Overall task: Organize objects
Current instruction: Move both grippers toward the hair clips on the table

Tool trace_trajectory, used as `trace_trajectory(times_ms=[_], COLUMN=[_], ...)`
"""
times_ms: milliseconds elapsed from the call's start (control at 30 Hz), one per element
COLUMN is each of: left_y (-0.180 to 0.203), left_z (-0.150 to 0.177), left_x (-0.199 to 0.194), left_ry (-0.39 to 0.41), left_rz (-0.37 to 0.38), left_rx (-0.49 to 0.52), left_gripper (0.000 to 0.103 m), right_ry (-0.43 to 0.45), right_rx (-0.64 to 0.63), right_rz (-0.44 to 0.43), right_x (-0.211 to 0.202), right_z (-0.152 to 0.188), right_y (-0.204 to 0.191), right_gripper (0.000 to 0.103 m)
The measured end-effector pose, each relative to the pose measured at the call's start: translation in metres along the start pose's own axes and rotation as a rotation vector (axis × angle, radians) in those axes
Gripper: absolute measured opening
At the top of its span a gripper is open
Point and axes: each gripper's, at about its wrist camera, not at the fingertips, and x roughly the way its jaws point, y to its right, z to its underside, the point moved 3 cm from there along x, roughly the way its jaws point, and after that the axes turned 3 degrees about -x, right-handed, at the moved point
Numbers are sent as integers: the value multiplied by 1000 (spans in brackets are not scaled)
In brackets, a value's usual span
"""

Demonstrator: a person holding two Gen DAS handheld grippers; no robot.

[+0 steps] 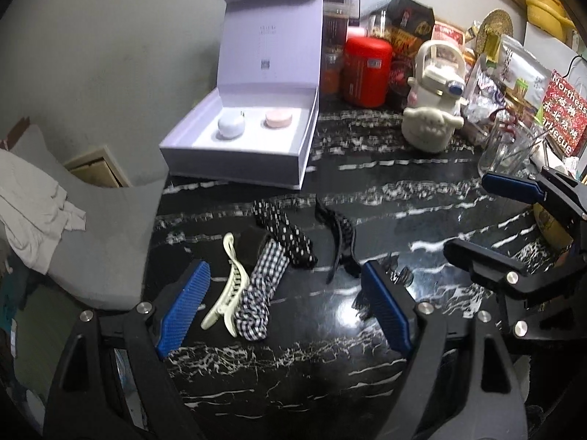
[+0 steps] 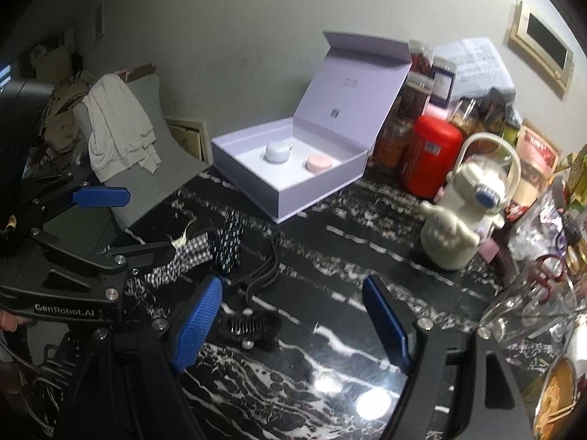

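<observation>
Hair accessories lie on the black marble table (image 1: 367, 198): a cream claw clip (image 1: 226, 297), a checked fabric clip (image 1: 261, 295), a polka-dot black clip (image 1: 284, 233) and a black claw clip (image 1: 342, 240). An open lilac box (image 1: 253, 124) holds a white round item (image 1: 231, 128) and a pink one (image 1: 278, 119). My left gripper (image 1: 282, 308) is open just in front of the clips. My right gripper (image 2: 293, 324) is open above the black claw clip (image 2: 246, 326). The box (image 2: 293, 161) stands beyond it.
A cream character kettle (image 1: 433, 110), a red canister (image 1: 365, 71), jars, packets and a glass jug (image 1: 502, 150) crowd the back right. A grey chair (image 1: 91, 227) with a cloth stands left of the table edge.
</observation>
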Motion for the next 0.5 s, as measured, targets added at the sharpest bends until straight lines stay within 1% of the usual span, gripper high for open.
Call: trace_trajectory(times_ms=[100, 233, 333, 500], left_y=[-1, -5, -11, -17], left_z=[9, 20, 27, 38], left_x=[13, 25, 35, 46], left_ry=[-31, -53, -79, -96], left_rz=[9, 15, 27, 37], left_rx=[-15, -26, -58, -72], left_gripper=[84, 84, 84, 84], right_ry=[-23, -58, -82, -113], right_rx=[6, 15, 16, 14], right_rz=[-14, -36, -57, -90], right_x=[10, 24, 34, 49], right_z=[10, 21, 27, 36], right_y=[-2, -4, -6, -13], right_gripper=[80, 80, 80, 80])
